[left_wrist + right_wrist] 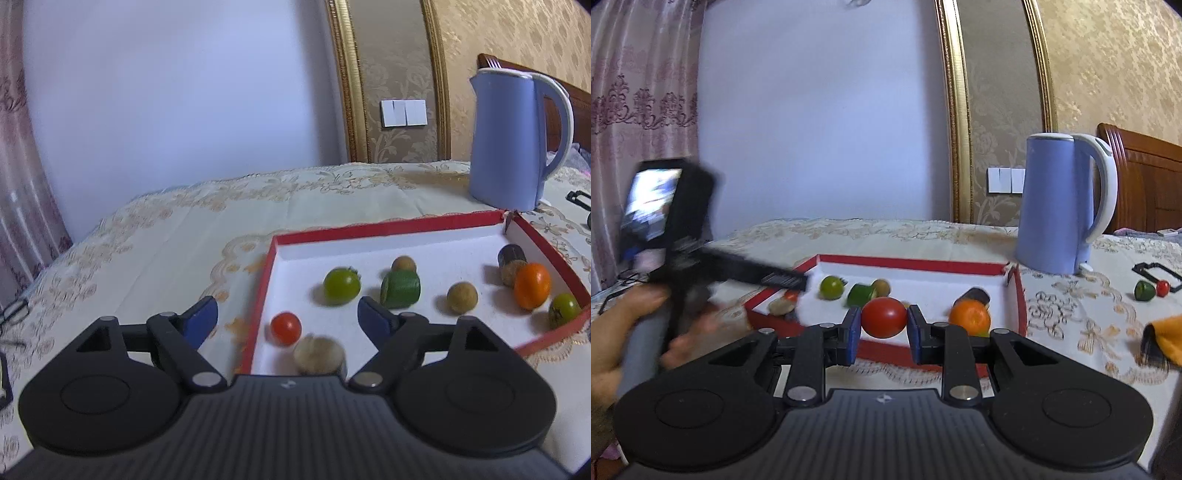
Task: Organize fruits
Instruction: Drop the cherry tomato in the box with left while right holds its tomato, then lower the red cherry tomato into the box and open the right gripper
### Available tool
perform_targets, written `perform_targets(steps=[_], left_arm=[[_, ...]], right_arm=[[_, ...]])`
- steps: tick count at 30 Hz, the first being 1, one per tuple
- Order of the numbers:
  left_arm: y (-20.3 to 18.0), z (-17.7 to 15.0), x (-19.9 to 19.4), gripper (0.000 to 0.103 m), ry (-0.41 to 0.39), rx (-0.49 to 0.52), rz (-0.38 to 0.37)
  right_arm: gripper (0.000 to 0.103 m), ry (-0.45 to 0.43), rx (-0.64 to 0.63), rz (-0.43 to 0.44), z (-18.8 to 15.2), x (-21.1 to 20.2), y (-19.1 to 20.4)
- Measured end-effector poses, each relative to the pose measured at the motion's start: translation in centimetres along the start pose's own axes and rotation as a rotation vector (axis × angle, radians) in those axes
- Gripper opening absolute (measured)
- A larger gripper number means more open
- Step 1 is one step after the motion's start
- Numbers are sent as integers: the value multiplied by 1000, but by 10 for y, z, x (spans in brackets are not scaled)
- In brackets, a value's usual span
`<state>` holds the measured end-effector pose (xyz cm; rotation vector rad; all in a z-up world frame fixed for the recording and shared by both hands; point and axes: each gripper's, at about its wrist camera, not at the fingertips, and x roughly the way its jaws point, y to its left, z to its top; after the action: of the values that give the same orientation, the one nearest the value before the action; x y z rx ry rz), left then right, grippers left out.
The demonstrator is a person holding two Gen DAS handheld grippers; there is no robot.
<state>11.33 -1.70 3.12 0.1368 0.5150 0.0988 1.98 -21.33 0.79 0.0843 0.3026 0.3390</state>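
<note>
A blue kettle (pixel 511 142) with a white handle stands on a floral cloth (pixel 184 236) over the worktop, at two o'clock in the left wrist view. Behind it at one o'clock, white switches (pixel 403 112) sit on gold-patterned wallpaper (pixel 517 40) between gilt mouldings (pixel 347 85). A pink curtain (pixel 639 92) hangs at ten o'clock. A wooden headboard (pixel 1145 177) shows at three o'clock, an orange cloth (pixel 1167 338) below it.
</note>
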Motion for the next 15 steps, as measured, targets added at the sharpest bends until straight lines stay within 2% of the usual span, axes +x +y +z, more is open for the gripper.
perform_targets(steps=[6, 15], left_arm=[[20, -19, -19, 92, 8, -55, -10], [32, -44, -27, 95, 52, -83, -27]], right_arm=[[25, 38, 8, -17, 17, 38, -9], [26, 96, 19, -57, 31, 91, -11]])
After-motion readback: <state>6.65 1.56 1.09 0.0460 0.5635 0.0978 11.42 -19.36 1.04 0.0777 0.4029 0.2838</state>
